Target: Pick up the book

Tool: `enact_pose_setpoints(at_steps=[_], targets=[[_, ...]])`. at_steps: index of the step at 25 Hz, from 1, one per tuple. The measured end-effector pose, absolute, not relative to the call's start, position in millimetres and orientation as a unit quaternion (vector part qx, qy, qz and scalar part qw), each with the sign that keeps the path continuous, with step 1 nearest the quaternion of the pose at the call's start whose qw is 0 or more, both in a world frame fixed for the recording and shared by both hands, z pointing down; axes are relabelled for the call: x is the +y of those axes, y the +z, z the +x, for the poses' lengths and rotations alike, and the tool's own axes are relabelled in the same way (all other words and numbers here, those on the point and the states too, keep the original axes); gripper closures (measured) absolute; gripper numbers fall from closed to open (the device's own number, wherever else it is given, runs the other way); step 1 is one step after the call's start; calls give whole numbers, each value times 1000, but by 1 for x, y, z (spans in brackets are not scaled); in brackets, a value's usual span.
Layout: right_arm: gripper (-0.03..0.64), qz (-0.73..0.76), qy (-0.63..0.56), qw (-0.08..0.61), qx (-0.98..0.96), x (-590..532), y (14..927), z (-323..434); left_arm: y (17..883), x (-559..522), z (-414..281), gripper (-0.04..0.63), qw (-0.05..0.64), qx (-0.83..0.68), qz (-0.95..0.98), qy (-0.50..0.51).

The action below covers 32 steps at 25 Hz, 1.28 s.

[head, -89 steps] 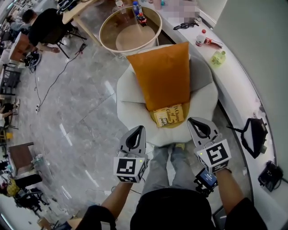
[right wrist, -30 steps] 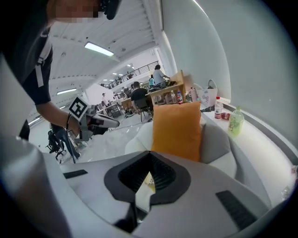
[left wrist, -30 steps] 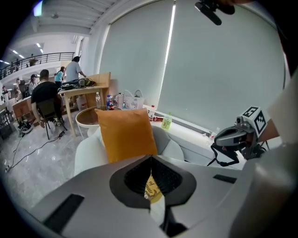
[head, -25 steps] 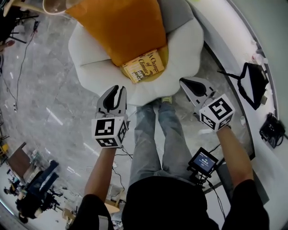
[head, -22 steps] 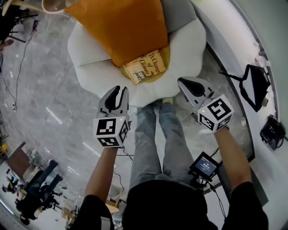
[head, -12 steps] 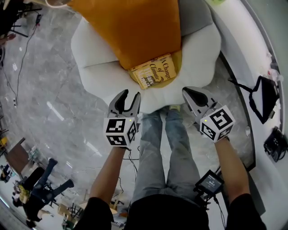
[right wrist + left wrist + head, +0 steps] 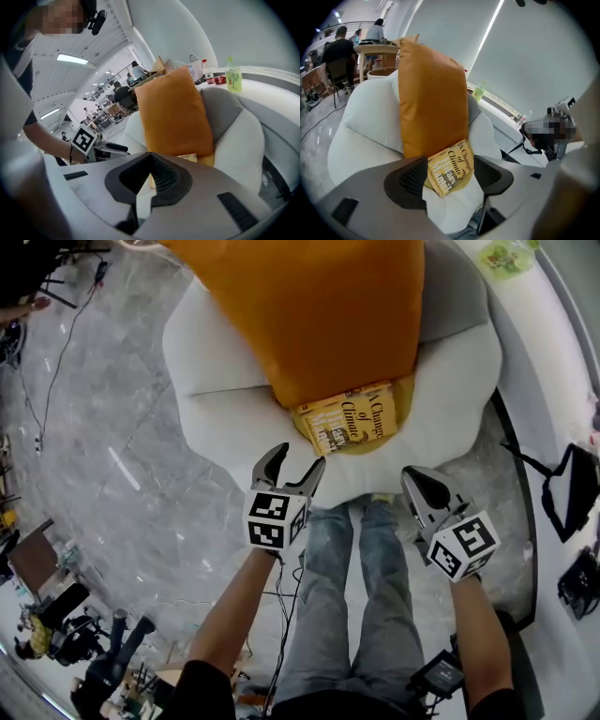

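Observation:
A yellow book [image 7: 356, 418] lies on the white flower-shaped seat [image 7: 234, 418], its far edge tucked under an upright orange cushion [image 7: 319, 315]. My left gripper [image 7: 298, 460] hovers just short of the seat's front edge, below and left of the book. Its jaws have just been opening and stand wide, with nothing pressed between them. In the left gripper view the book [image 7: 450, 168] shows through the gap of the left gripper [image 7: 450, 177], farther off and untouched. My right gripper [image 7: 419, 482] is shut and empty, to the book's lower right. The right gripper view shows only a sliver of the book [image 7: 193, 158].
The person's legs [image 7: 375, 549] stand against the seat's front. A grey backrest [image 7: 455, 296] sits behind the cushion. A curved white ledge carries a green bottle [image 7: 506, 254]. Black gear [image 7: 572, 488] lies at the right, and cables [image 7: 47, 381] run over the grey floor at the left.
Both grippers have come down closer to the seat and the book. The left jaws have gone from nearly shut to wide open. The right jaws stay shut.

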State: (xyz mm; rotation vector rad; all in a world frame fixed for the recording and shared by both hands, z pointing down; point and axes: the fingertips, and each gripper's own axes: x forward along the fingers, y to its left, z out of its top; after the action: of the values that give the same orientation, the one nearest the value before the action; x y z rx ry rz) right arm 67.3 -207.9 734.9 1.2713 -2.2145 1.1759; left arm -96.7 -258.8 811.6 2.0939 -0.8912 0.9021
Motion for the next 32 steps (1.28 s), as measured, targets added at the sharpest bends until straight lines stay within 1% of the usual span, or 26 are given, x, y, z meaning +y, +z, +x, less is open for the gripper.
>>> enact_pose_setpoints(at_steps=[7,11,13,17,21,25,30,32], targets=[[606,430,441,166,-770,-180,779,65,885,-280,-83,264,299,-291,816,401],[606,437,455,158,-760,-175,795,67,931,-287,-84,251,296,-277,804,435],[606,437,455,152,-761,-174,802,67,951,-291,-87,239,322,-287,794,429],[606,429,446,160,-769,-176,818,62,987,-291,-94,225,410,-326,764,376],[606,433,454,154,-764,-183,834,55,996,-298,-81,225,446,-326,771,318],[606,432,456,160,-762,-189,841,37,1013,-304,-75,225,498,-299,763,283],[606,432,462,156,-758,-192,850,34,1025,-316,-76,212,534,-302,758,222],[606,433,466,157,-755,-189,856,38,1025,-316,-77,212,538,-306,760,196]])
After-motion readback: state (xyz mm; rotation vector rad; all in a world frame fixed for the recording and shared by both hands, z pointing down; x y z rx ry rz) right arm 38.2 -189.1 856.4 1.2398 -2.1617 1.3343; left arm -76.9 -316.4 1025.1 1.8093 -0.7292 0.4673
